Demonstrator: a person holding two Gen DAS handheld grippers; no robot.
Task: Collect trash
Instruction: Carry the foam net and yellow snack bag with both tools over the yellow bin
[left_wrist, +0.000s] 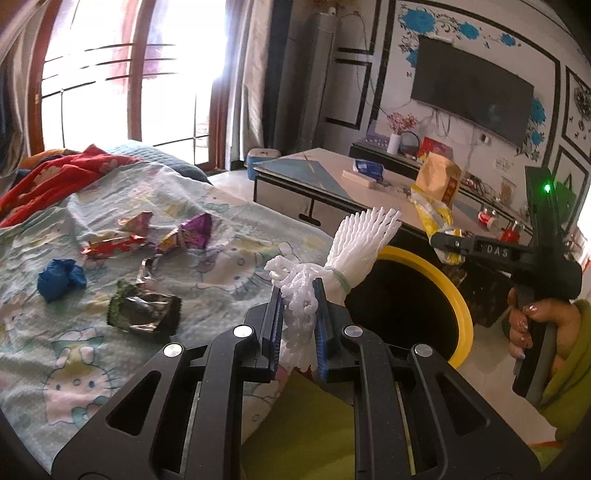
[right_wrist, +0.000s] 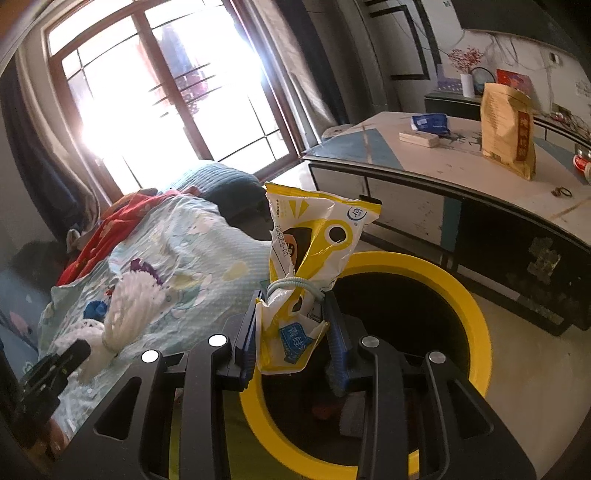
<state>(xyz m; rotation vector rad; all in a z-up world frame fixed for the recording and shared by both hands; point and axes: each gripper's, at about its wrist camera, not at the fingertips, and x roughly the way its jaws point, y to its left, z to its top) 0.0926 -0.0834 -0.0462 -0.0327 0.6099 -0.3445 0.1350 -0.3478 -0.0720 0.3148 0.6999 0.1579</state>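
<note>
Nearest the left wrist lens, the left gripper (left_wrist: 298, 317) is seen clenched on a white foam net (left_wrist: 343, 254), whose fanned end, tied with a band, rises above the blue pads (left_wrist: 322, 332) toward the yellow-rimmed bin (left_wrist: 463, 314). Only this view shows the litter left on the bed sheet (left_wrist: 229, 229): a crumpled blue ball (left_wrist: 59, 281), a dark foil packet (left_wrist: 146, 314), a purple wrapper (left_wrist: 194, 232) and a red wrapper (left_wrist: 114, 243). The right gripper (left_wrist: 448, 245) is seen here from the side, held by a hand (left_wrist: 535, 325) in a green sleeve, with a yellow bag hanging at its tip. In the right wrist view, the right gripper (right_wrist: 293, 336) is shown grasping that yellow snack bag (right_wrist: 314, 236) by its lower part, below a band tied round its waist; the bag is held above the near rim of the bin (right_wrist: 476, 295), whose dark interior is laid open only here. The foam net (right_wrist: 127, 310) appears at the left, over the sheet. A low cabinet (right_wrist: 406, 206) bearing a tan paper bag (right_wrist: 508, 129) is visible behind the bin.
</note>
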